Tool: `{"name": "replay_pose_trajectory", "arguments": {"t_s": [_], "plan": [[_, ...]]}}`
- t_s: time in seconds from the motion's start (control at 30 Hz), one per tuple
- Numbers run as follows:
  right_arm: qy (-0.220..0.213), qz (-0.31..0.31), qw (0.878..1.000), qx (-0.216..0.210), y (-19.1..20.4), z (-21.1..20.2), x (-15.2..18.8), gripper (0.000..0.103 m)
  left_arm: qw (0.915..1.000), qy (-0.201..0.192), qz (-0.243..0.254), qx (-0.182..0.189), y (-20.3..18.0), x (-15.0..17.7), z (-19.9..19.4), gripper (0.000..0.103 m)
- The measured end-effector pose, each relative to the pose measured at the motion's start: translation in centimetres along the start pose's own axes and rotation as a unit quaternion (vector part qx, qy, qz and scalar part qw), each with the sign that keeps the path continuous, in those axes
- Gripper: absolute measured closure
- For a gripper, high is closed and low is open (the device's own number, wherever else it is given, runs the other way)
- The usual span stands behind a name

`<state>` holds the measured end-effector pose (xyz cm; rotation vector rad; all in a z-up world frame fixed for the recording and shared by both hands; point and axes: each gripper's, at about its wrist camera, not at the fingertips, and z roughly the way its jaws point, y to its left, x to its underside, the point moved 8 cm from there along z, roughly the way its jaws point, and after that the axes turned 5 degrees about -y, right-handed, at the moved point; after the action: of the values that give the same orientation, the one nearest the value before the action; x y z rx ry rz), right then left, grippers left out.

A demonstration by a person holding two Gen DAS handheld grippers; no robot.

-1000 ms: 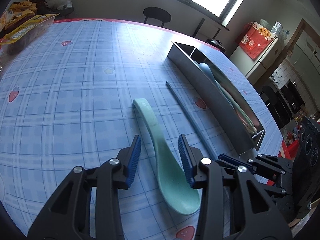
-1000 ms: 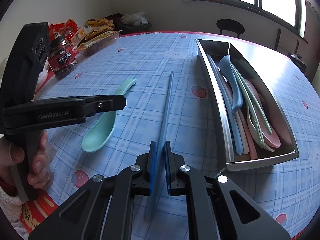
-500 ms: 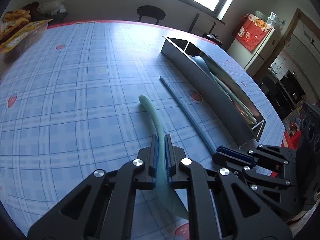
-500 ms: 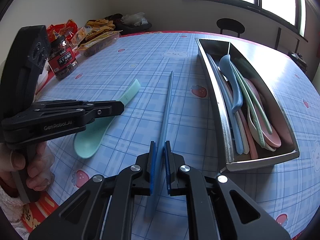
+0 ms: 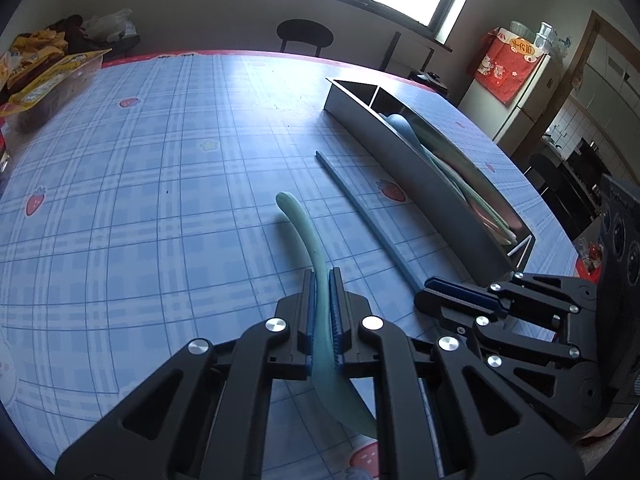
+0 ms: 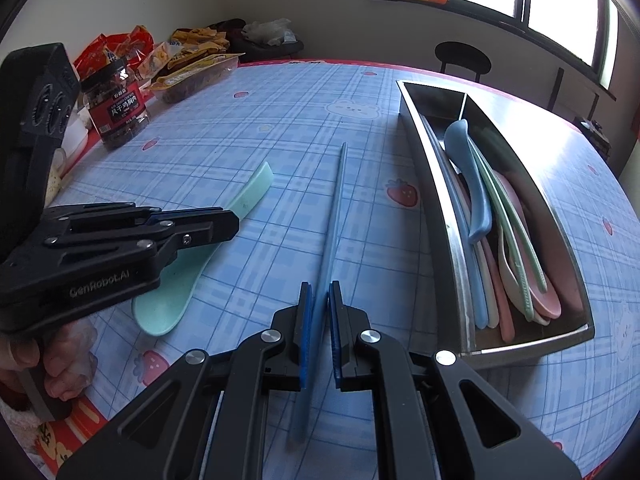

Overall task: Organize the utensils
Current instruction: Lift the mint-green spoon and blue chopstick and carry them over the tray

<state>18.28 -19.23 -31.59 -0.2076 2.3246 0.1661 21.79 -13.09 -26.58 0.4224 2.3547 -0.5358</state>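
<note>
Blue-checked cloth printed with strawberries and bears covered the round table (image 6: pixel 256 128), the largest thing in sight. On its right side lay a long steel tray (image 6: pixel 436 200), split by a divider near its far end; the nearer, longer compartment held a heap of pastel spoons (image 6: pixel 516 264), blue, pink and green, lying lengthwise. Along the far left edge of the table stood snack packets (image 6: pixel 188 68) and a dark jar with a red label (image 6: pixel 116 104).

Nearer the cameras, the left gripper (image 5: pixel 322 308) was clamped tight on a mint-green spoon (image 5: pixel 308 236), its blue pads pressing the handle close to the bowl. The spoon stood on edge, its handle end reaching away over the cloth and the bowl passing back beneath the fingers. A hand (image 6: pixel 52 364) held that gripper's grip at the table's near left edge.

The right gripper (image 6: pixel 320 320) was likewise closed, pinching a blue chopstick (image 6: pixel 336 208) near its thicker end. It ran straight away from the fingers, between the green spoon and the tray and roughly parallel to the tray's near wall. Whether it touched the cloth could not be told.
</note>
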Motion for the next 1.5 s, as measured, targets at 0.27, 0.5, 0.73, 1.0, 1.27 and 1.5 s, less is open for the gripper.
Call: {"name": "replay_pose_trajectory", "arguments": {"t_s": [0.27,0.5,0.73,1.0,1.27,1.5], "plan": [[-0.004,0.005,1.0,-0.007,-0.2,0.2,-0.2,0.095,0.9999,-0.011,0.008,-0.008,-0.4,-0.2,-0.3,0.092],[-0.046,0.042,0.998,-0.03,-1.1,-1.6,-0.3,0.096,0.9992,-0.039,0.005,-0.011,-0.1,-0.6,-1.6,0.092],[-0.101,0.062,0.992,-0.042,-1.9,-3.7,-0.9,0.096,0.9981,-0.06,-0.008,-0.012,0.6,-1.0,-2.6,0.092],[-0.119,0.079,0.988,-0.062,-2.3,-4.4,-1.0,0.096,0.9976,-0.062,-0.004,-0.028,0.7,-0.9,-2.8,0.092],[-0.141,0.103,0.98,-0.091,-3.1,-5.4,-1.0,0.096,0.9965,-0.065,0.001,-0.053,0.9,-1.2,-2.8,0.092],[-0.166,0.143,0.965,-0.141,-5.2,-7.2,-1.7,0.096,0.9961,-0.054,-0.03,-0.062,1.4,-2.2,-2.9,0.092]]}}
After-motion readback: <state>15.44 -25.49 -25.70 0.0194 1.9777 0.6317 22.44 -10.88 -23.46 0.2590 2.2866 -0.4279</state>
